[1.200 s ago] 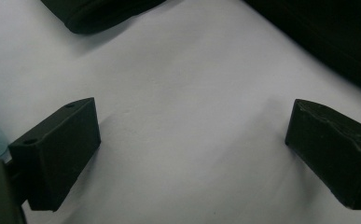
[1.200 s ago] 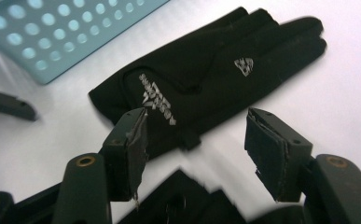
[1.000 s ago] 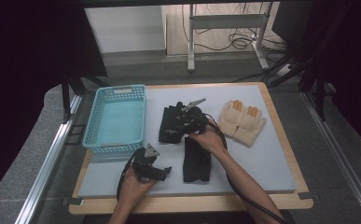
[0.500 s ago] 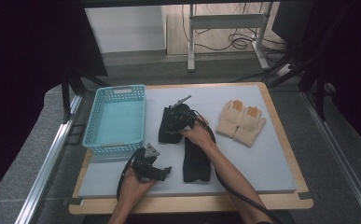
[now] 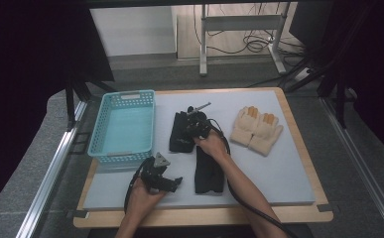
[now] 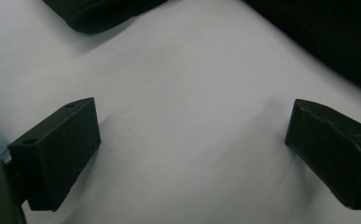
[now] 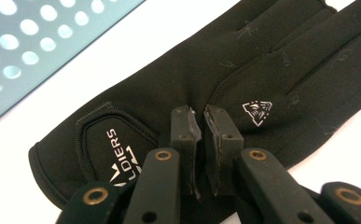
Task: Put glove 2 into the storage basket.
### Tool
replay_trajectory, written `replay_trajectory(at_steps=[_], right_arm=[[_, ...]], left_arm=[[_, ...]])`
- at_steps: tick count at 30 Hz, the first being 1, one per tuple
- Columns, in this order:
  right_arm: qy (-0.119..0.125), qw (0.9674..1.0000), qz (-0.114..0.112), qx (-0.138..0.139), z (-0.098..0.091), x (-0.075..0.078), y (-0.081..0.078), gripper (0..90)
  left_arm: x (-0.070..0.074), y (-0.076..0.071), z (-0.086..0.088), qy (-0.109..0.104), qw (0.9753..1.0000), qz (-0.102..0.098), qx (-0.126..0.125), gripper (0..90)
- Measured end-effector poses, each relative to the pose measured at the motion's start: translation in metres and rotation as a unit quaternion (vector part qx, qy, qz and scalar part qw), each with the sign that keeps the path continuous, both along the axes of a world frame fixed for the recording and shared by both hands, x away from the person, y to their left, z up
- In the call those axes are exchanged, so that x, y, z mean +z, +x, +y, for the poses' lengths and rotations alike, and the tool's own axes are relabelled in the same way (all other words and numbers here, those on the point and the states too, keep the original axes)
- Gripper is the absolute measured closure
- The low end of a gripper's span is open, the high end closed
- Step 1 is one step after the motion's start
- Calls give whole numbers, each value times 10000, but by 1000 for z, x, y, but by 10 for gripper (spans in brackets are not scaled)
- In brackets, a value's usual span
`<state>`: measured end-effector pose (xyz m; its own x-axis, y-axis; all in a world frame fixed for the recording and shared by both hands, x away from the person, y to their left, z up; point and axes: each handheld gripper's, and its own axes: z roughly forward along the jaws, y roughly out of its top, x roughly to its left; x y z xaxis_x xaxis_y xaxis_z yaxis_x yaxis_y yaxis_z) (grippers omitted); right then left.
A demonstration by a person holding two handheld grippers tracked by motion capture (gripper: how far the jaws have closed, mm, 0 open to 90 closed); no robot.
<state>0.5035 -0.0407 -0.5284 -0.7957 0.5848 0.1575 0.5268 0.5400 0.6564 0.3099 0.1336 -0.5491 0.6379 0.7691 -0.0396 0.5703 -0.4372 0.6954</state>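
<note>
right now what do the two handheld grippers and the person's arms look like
Both grippers are black. The left gripper carries a grey three-cornered plate on top and has blocky, flat-faced fingers. The right gripper has narrow grey-edged fingers on arms with brass-coloured rivets. A black cable trails from each. The forearms are bare, no sleeves.
</note>
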Motion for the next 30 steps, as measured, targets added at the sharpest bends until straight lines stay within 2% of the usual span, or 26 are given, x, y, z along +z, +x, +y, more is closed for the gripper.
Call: replay_trajectory(at_steps=[4, 8, 10, 17, 30], right_arm=[[-281, 9993, -253, 51, 6, 3, -5, 856], [-693, 9957, -602, 134, 15, 7, -12, 864], [-777, 9945, -690, 157, 17, 8, -14, 865], [-531, 9961, -683, 182, 11, 22, -16, 866], [-320, 9946, -926, 339, 4, 60, -39, 866]], left_arm=[[0, 0, 0, 1, 10000, 0, 1, 34], [0, 0, 0, 2, 10000, -3, 2, 35], [0, 0, 0, 2, 10000, -3, 2, 35], [0, 0, 0, 0, 10000, -4, 0, 35], [0, 0, 0, 11, 10000, -6, -2, 35]])
